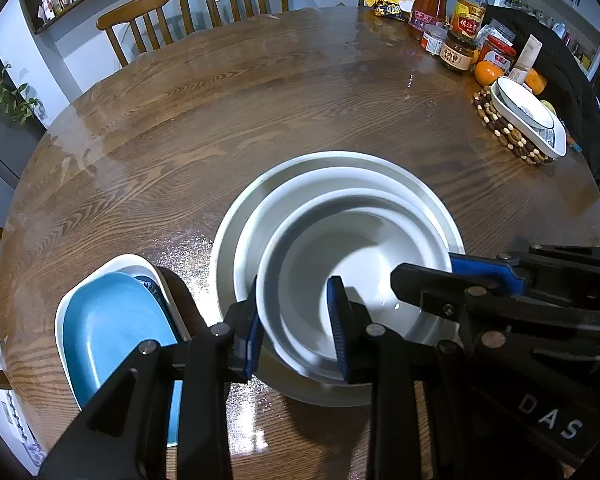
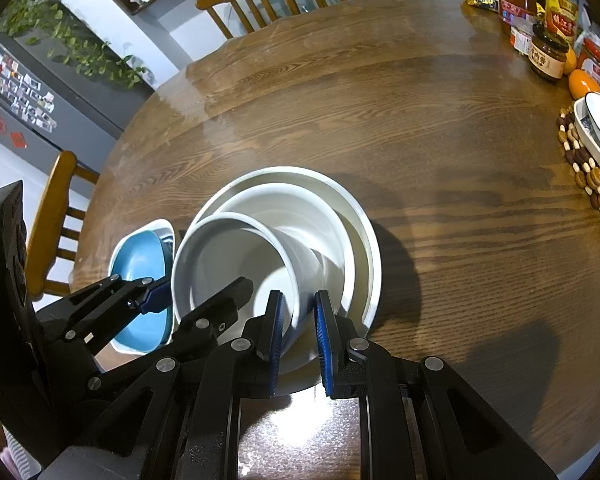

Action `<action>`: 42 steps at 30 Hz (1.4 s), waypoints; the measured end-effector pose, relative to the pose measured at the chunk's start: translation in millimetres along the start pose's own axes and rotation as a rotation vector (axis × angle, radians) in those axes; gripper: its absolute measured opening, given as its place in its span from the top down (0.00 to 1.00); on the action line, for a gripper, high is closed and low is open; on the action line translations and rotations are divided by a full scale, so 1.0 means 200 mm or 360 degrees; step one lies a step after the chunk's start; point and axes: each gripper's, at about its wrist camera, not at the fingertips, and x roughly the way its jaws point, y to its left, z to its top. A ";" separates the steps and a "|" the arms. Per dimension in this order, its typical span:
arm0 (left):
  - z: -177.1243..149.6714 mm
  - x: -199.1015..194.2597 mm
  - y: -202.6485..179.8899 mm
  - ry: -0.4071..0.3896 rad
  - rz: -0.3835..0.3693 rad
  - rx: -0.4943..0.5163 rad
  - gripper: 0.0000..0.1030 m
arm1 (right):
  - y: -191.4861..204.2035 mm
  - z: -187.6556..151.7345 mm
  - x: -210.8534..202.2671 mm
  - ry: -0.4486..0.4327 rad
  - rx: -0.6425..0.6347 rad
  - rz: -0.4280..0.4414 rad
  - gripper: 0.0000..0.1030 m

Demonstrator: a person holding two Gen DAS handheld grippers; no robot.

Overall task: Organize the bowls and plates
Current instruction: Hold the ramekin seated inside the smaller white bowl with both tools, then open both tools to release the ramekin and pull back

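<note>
Nested white bowls sit mid-desk, the top white bowl (image 1: 352, 280) inside a middle bowl (image 1: 300, 208) inside the big outer bowl (image 1: 236, 240). Left gripper (image 1: 296, 330): jaws straddle the top bowl's near rim, a slight gap at the pads, so not clamped. Right gripper (image 2: 298, 336): jaws closed on the same bowl's wall on the other side. To do this well, likely lower the top bowl level until it seats, then let go one side at a time without dragging the stack. The blue plate (image 1: 112, 332) on a white dish lies just left of the left jaws. Left view alone shows the whole far dish on the beaded trivet (image 1: 500, 128); right view shows the fridge magnets (image 2: 20, 92).
</note>
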 end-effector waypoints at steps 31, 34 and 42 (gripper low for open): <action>0.00 -0.07 0.02 -0.0080 0.0016 -0.0014 0.61 | 0.00 -0.03 -0.06 -0.0042 0.0047 0.0037 0.79; 0.00 -0.08 0.03 -0.0089 0.0014 -0.0027 0.61 | 0.00 -0.03 -0.07 -0.0050 0.0061 0.0051 0.79; -0.01 -0.10 0.05 -0.0111 0.0004 -0.0050 0.48 | -0.01 -0.03 -0.09 -0.0069 0.0088 0.0080 0.79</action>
